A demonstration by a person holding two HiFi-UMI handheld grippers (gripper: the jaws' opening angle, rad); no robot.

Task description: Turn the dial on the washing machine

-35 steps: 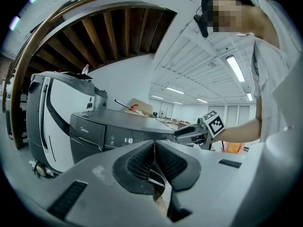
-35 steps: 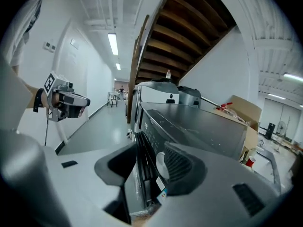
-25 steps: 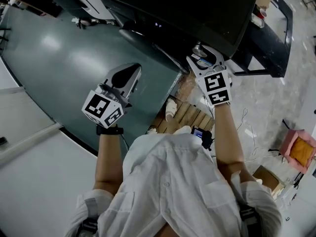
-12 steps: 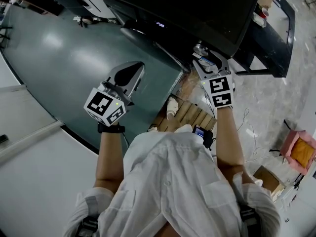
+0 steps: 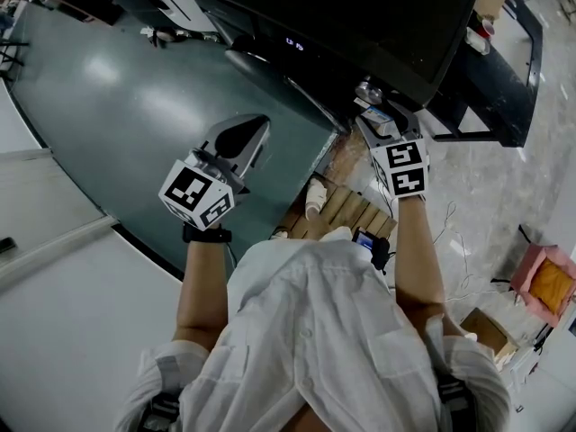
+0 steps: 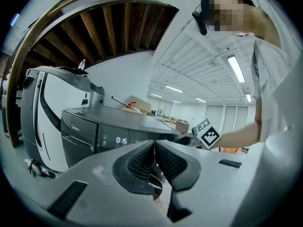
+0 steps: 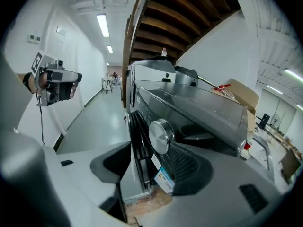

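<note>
Held the left gripper [image 5: 241,135] [image 6: 154,145] out low at the left over the grey-green floor [image 5: 108,106], forearm straight, well short of the washing machine [image 6: 90,126]. Had its fingers [image 6: 139,162] clenched flat together on nothing, pointed toward the machine's front, where the display [image 6: 121,140] read 0:15. Reached the right gripper [image 5: 376,106] [image 7: 151,157] farther forward at the right, arm extended, up to the front panel. Had its fingers [image 7: 189,167] released and spread wide, with the dial [image 7: 160,136] standing between the tips, nearer the right one. Could not tell whether that finger touched it. Caught only a sliver of the dial in the head view, tucked under the machine's dark top and partly covered by the gripper. Lost the lower front behind the fingers. Found the dial a round, brushed-silver knob with a flat face, set toward the right of the dark grey panel, above a small blue-and-white sticker [image 7: 164,179].
</note>
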